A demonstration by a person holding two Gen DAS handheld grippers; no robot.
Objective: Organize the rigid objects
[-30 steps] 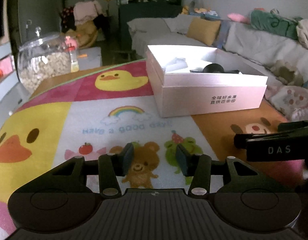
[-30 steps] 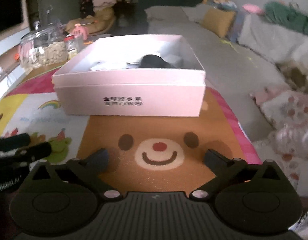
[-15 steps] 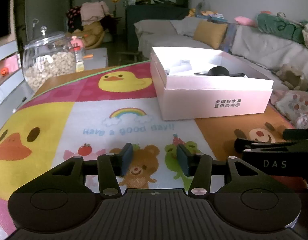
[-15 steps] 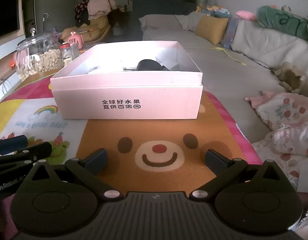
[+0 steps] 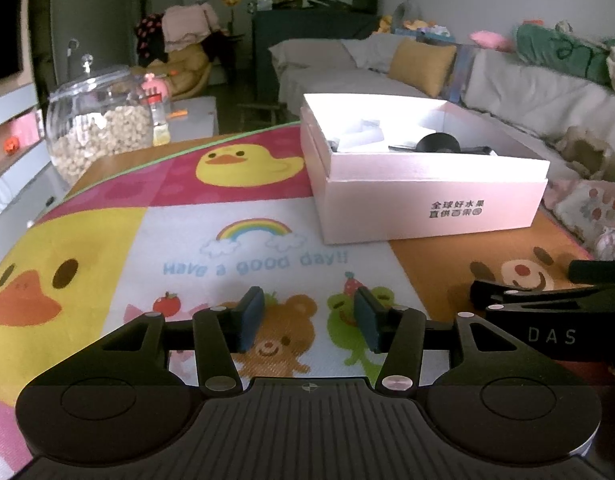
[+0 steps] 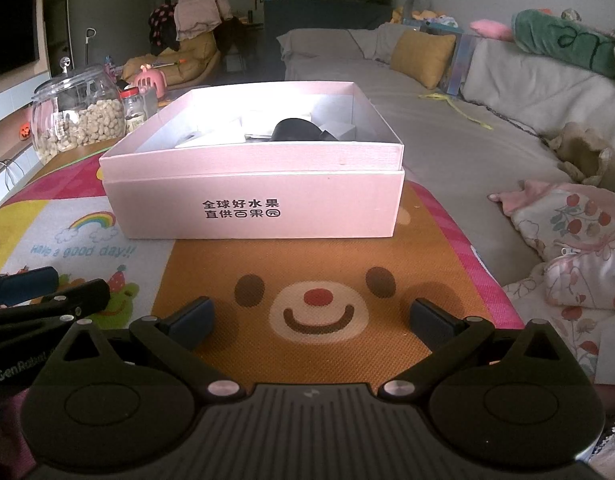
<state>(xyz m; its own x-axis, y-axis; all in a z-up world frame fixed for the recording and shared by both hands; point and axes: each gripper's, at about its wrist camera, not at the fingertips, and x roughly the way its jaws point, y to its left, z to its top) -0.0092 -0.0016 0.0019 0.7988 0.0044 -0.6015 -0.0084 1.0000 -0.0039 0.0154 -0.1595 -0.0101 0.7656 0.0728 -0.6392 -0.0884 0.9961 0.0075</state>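
A pink cardboard box (image 5: 431, 200) (image 6: 259, 204) stands open on a colourful cartoon mat (image 5: 247, 256). Inside it lie a black round object (image 6: 293, 130) (image 5: 437, 143) and some white items (image 6: 219, 134). My left gripper (image 5: 309, 318) is open and empty, low over the mat, well short of the box. My right gripper (image 6: 311, 318) is open wide and empty over the bear face on the mat (image 6: 319, 304), in front of the box. Each gripper shows at the edge of the other's view.
A glass jar of nuts (image 5: 99, 128) (image 6: 77, 116) and a small bottle (image 6: 134, 110) stand at the mat's far left. A grey sofa with a yellow cushion (image 6: 421, 58) runs along the right. Floral bedding (image 6: 579, 248) lies beside the mat's right edge.
Both grippers have tilted up and drawn back slightly from the box. Their jaws have stayed open and nothing was picked up.
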